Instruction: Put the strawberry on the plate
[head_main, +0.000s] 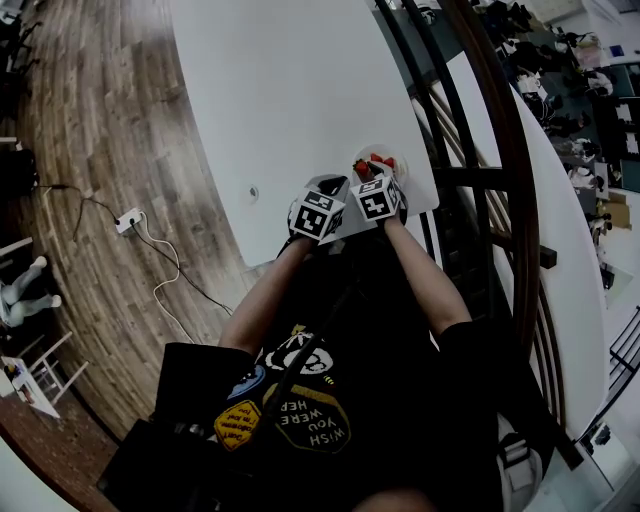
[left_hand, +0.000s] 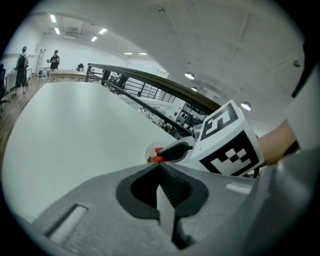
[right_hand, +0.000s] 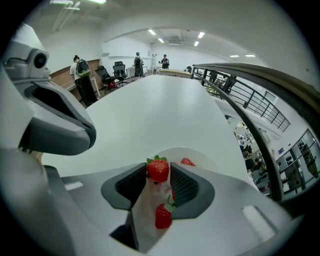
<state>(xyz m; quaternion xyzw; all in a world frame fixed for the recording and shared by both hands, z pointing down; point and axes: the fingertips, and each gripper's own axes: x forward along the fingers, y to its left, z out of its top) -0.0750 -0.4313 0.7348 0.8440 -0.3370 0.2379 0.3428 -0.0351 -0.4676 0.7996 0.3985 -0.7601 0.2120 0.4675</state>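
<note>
Wearing "WISH YOU WERE" shirt (head_main: 322, 418); strawberry (right_hand: 158, 171) btwn R-tongs (right_hand: 158, 165).

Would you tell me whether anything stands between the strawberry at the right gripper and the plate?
Nothing visible does. The strawberry sits between the jaws of the right gripper, directly over the plate. Another strawberry lies off to its side.

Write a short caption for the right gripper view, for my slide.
Right claw at the white plate, one strawberry between its jaws, two other strawberries close by.
</note>
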